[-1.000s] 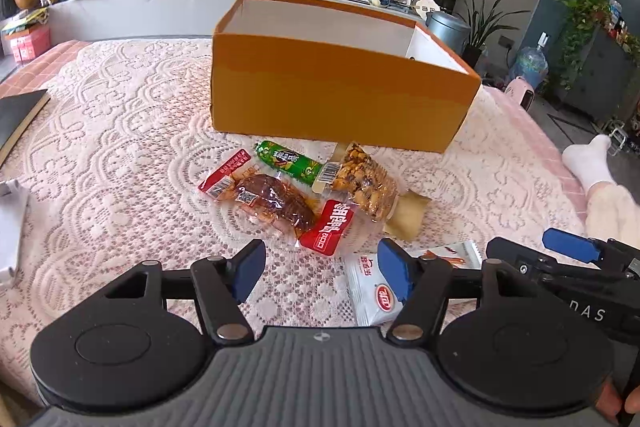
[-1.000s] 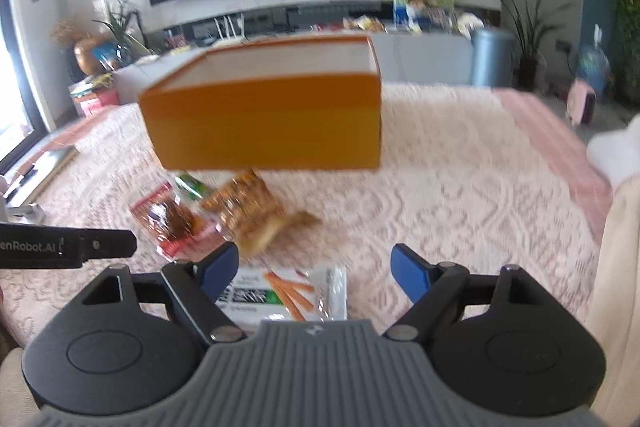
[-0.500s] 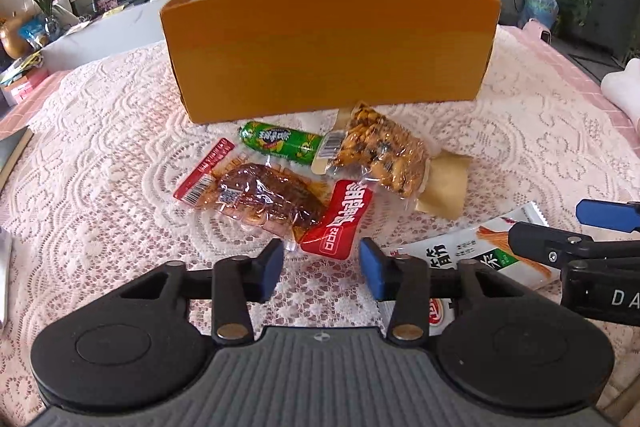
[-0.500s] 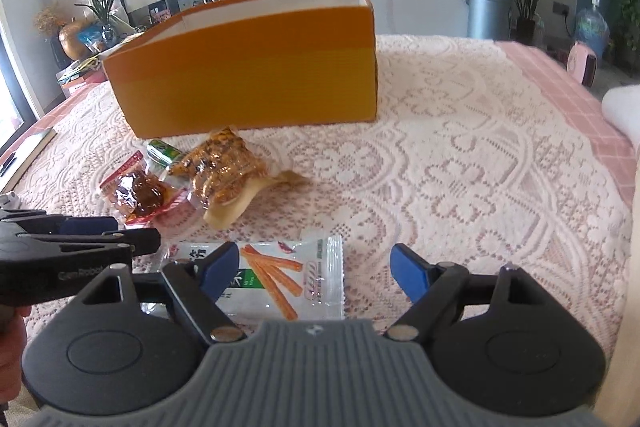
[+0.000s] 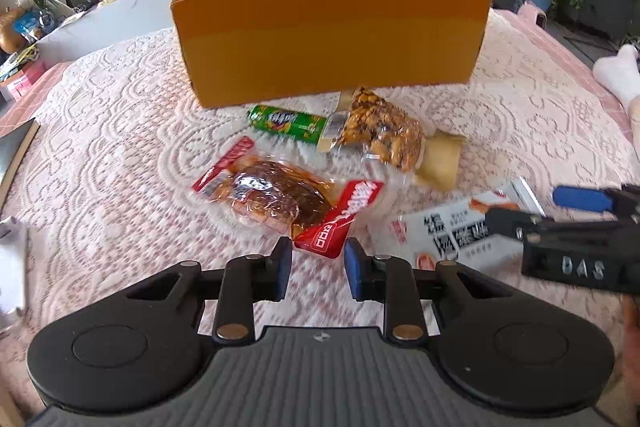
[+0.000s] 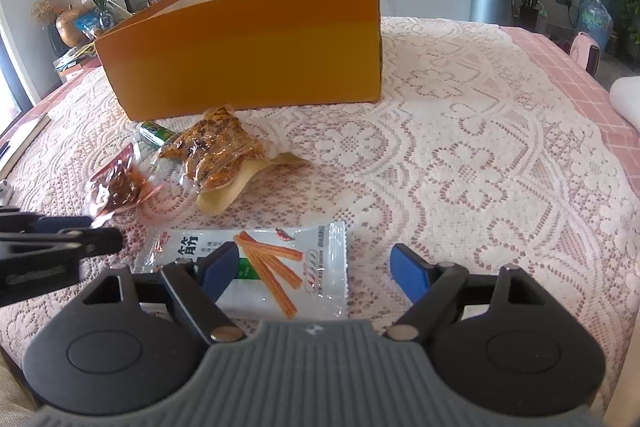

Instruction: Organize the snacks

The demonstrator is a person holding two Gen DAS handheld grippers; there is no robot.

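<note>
Lying on a pink lace tablecloth, the snacks are scattered just in front of the orange box, an open-topped carton with white inner walls. Nearest its front wall is a small green packet, and touching that packet's end is a clear bag of golden-brown nuts with a beige flap at its far end. Farther from the box lies a clear pouch of dark reddish-brown meat with red printed ends, crinkled and glossy. Farthest from the box, off toward its right end, a white packet printed with orange sticks lies flat, with a green patch and dark characters on its face. The left gripper hangs over the red corner of the meat pouch at the side away from the box; its blue-padded jaws are closing and stand narrow, with that red corner showing in the gap, though whether the pads press on it yet cannot be told. The right gripper is spread wide above the white packet, one blue finger over the packet's face and the other beyond its crimped edge, over bare lace; it grips nothing.
</note>
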